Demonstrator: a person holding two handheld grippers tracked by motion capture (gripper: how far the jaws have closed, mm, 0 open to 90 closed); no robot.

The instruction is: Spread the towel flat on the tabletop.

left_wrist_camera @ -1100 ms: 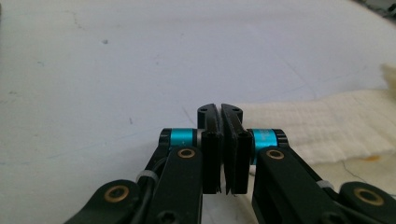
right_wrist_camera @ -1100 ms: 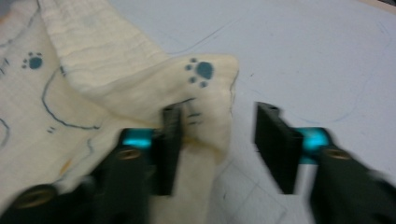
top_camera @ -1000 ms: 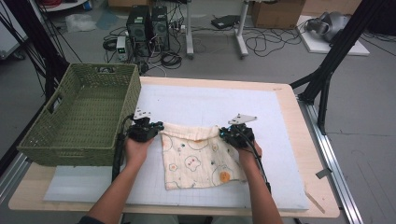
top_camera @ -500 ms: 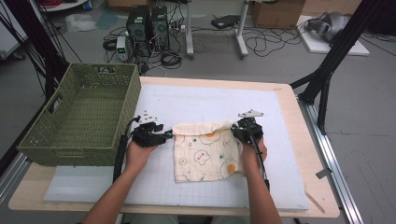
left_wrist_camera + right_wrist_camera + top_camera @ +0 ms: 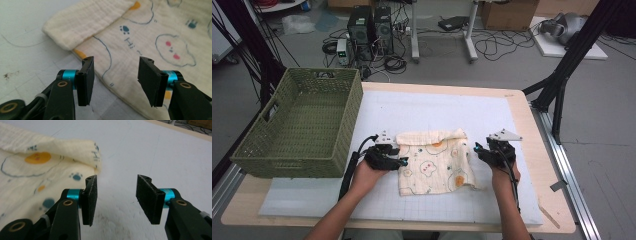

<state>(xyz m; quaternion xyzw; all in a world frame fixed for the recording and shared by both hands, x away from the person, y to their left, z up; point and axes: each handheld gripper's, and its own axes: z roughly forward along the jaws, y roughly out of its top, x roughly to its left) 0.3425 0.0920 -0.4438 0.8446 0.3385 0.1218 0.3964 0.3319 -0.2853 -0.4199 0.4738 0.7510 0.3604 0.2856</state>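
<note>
A cream cloth (image 5: 434, 162) printed with cartoon animals lies flat on the white mat (image 5: 437, 110), its far edge folded over into a plain band. My left gripper (image 5: 403, 162) sits low at the cloth's left edge. In the left gripper view its jaws (image 5: 116, 63) have just been opening and stand open over the cloth (image 5: 155, 32), which lies beneath them unpinched. My right gripper (image 5: 475, 148) hovers just off the cloth's right edge. Its jaws (image 5: 116, 180) have also just been opening, with bare mat between them and the folded corner (image 5: 75, 150) just beyond the left pad.
A green woven basket (image 5: 302, 125) stands on the table's left side, close to my left hand. The wooden table edge (image 5: 532, 150) runs along the right of the mat. Cables, computer cases and stand legs lie on the floor behind the table.
Both grippers opened and let go of the cloth's far corners. The far edge now lies folded over. The right gripper moved right, off the cloth; the left drew slightly toward the person.
</note>
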